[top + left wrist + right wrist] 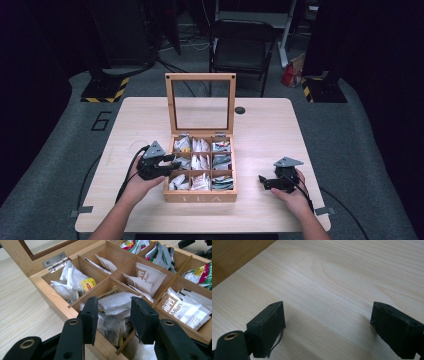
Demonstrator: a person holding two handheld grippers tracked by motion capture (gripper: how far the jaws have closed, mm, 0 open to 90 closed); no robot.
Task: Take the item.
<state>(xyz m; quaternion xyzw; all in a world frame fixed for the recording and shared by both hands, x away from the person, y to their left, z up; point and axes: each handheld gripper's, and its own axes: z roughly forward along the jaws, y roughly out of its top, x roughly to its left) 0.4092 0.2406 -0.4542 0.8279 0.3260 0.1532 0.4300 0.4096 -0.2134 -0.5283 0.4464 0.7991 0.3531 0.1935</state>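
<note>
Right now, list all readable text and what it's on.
"TEA": front wall of the wooden tea box.
"6": floor mat left of the table.
"Mian": white sachets in the box, beside characters I can't read.
Yellow tea-bag tag: red logo, too small to read.
Green-and-red packets: print blurred.

Both grippers, the left gripper (169, 162) at lower left and the right gripper (266, 182) at lower right, are matt black, each topped by a grey 3-cornered plate and trailing a black cable. Jaws carry flat rectangular pads; brass-ringed holes mark the links. Forearms bare.
</note>
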